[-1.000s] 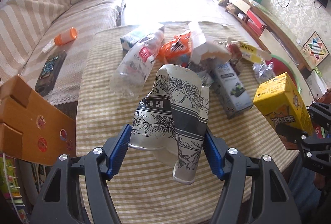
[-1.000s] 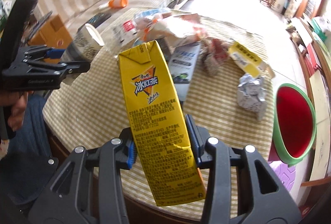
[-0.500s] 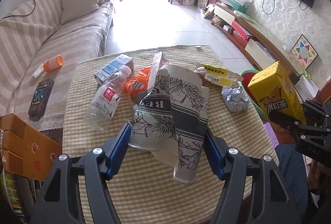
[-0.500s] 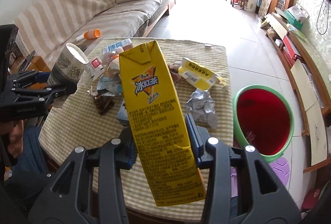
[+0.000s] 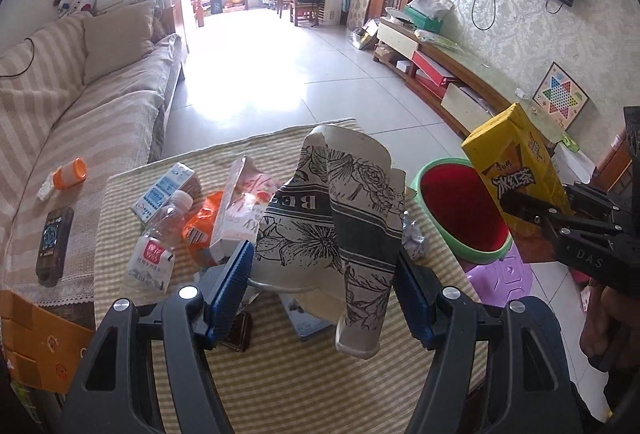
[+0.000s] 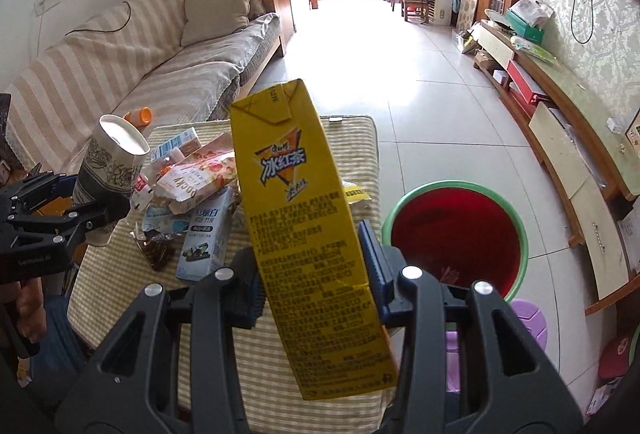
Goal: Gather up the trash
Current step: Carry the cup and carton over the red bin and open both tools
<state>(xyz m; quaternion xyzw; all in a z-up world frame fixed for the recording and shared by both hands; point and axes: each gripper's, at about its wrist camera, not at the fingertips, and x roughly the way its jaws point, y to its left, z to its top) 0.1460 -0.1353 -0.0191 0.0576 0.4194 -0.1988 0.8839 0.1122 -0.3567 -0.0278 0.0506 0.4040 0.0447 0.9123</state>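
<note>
While gripped, carton point(image 6: 316, 234) reads 冰红茶 (yellow)

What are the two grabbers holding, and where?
Left gripper pinches a crumpled paper cup by its sides; right gripper clamps a yellow iced-tea carton around its lower half.

checked table point(image 5: 280, 386) — bottle point(image 5: 160, 238), cartons point(image 6: 206, 238)

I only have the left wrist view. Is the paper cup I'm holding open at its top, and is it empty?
Observer: The paper cup is open at its top; its white inside looks empty from the right wrist view.
Operator: Anything already in the red bin?
Observer: Yes, a small scrap lies at the bottom of the red bin.
Operator: What's hidden behind my cup?
Observer: A blue-and-white carton lying on the table.
</note>
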